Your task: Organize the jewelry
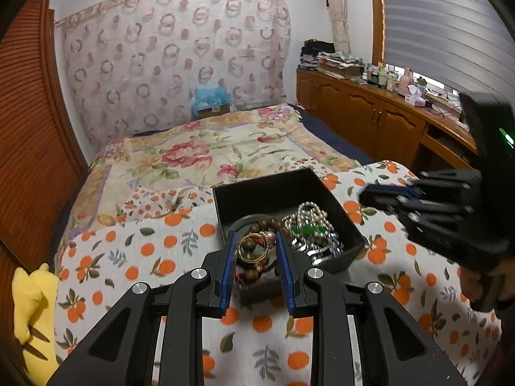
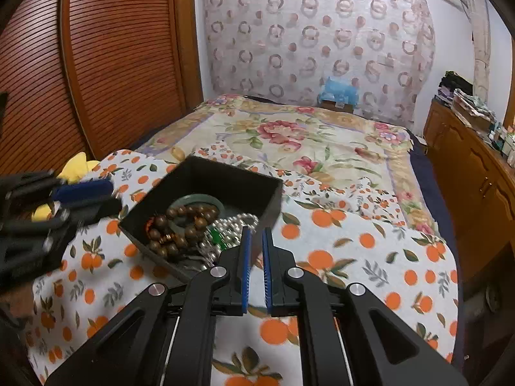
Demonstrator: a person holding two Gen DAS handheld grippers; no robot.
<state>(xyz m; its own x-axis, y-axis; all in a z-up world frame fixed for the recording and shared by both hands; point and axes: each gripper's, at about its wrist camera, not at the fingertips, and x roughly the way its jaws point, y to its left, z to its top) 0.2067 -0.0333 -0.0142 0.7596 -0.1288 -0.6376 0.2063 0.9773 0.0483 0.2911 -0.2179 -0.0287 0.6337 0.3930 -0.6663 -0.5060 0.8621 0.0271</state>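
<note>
1. A gold ring (image 1: 252,247) shows only in the left wrist view, between the blue pads of the left gripper (image 1: 256,244), which is clamped on it above the near corner of the black box (image 1: 283,181).
2. In the right wrist view the ring cannot be made out; the left gripper (image 2: 93,197) appears there as a blurred shape at the box's (image 2: 225,177) left side.
3. The box is open-topped and sits on a white cloth with orange fruit print (image 1: 161,257) spread over the bed (image 1: 209,148).
4. Inside the box lie a brown wooden bead bracelet (image 2: 180,222), a green bangle (image 2: 196,200) beneath it toward the far wall, and a tangle of pearl-coloured beads (image 1: 313,215) with a green stone (image 1: 307,230) and silvery pieces on the box's right side.
5. The right gripper (image 2: 256,247) has its pads close together with only a thin slit between them and nothing held; it hangs over the box's near right corner in its own view.
6. From the left wrist view the right gripper (image 1: 386,193) sits just right of the box, over the cloth, with part of a hand (image 1: 476,286) below it.
7. A yellow soft item (image 1: 32,302) lies left of the box, at the cloth's edge.
</note>
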